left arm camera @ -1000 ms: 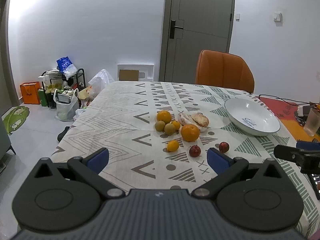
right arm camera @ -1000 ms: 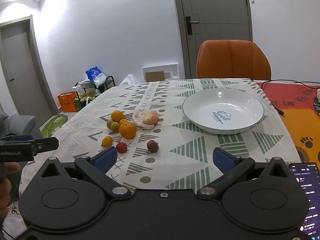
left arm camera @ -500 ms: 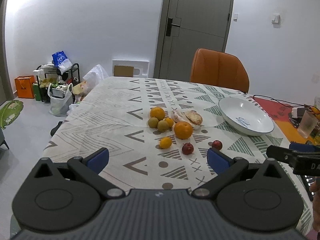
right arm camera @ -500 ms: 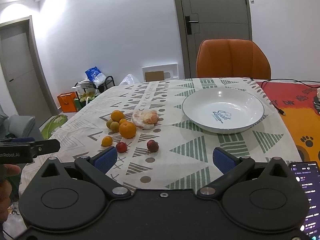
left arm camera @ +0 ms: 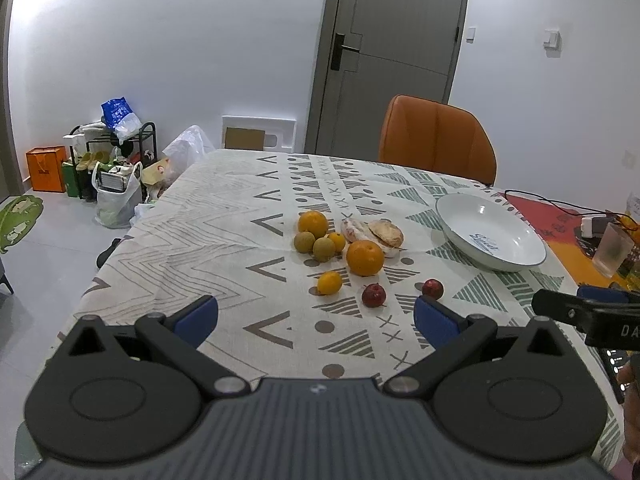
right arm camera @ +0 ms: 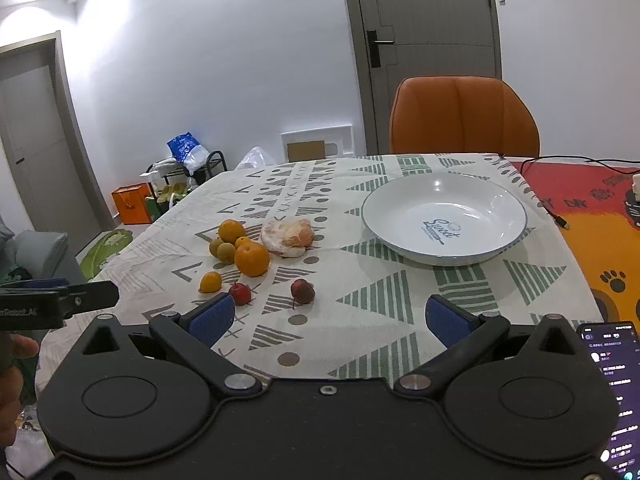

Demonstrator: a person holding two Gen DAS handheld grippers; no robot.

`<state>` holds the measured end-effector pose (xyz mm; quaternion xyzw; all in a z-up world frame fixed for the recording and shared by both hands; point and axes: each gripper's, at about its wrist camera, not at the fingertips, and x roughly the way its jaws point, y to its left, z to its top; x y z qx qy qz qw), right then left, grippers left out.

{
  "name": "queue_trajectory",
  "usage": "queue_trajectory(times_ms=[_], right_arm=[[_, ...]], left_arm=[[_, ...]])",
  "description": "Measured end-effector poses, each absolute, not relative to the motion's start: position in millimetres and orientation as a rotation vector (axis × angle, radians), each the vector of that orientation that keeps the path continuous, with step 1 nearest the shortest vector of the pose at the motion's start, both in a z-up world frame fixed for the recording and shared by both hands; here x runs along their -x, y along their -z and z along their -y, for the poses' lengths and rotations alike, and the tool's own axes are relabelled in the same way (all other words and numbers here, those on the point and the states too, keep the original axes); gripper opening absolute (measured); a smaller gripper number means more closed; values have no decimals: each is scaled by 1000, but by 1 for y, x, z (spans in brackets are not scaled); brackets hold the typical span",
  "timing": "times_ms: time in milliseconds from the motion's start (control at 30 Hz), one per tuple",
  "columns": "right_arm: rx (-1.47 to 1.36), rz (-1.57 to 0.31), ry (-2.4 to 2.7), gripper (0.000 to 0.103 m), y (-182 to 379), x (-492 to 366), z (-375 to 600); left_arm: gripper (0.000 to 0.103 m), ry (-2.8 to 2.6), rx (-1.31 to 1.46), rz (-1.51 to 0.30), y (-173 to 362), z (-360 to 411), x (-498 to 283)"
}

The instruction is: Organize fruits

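Fruit lies loose on the patterned tablecloth: a large orange (left arm camera: 365, 257) (right arm camera: 251, 259), a second orange (left arm camera: 312, 223) behind it, two brownish-green fruits (left arm camera: 323, 249), a small yellow citrus (left arm camera: 329, 283) (right arm camera: 210, 282) and two small red fruits (left arm camera: 374, 295) (right arm camera: 302, 291). A wrapped peeled citrus (left arm camera: 376, 235) (right arm camera: 288, 237) lies beside them. An empty white bowl (left arm camera: 490, 237) (right arm camera: 444, 218) stands to the right. My left gripper (left arm camera: 316, 318) is open, short of the fruit. My right gripper (right arm camera: 330, 320) is open too, with nothing between its fingers.
An orange chair (left arm camera: 437, 146) stands at the table's far side before a grey door (left arm camera: 392, 56). A phone (right arm camera: 614, 380) lies at the near right edge. A glass (left arm camera: 612, 250) and cables sit on the red-orange mat (right arm camera: 592, 208). Bags and a rack (left arm camera: 114, 168) stand on the floor at left.
The left gripper has drawn back and swung slightly, so the fruit sits lower and farther in its view. The right gripper has barely moved. Both stay open.
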<state>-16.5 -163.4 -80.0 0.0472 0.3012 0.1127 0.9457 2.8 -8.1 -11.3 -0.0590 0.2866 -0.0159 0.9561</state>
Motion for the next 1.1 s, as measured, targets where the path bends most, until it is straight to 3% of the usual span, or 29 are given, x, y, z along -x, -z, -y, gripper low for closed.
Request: queue_trajectory(times_ms=[1100], right_arm=[[-82, -602, -297, 103, 89, 10, 159]], left_arm=[[103, 51, 125, -540, 17, 8, -4]])
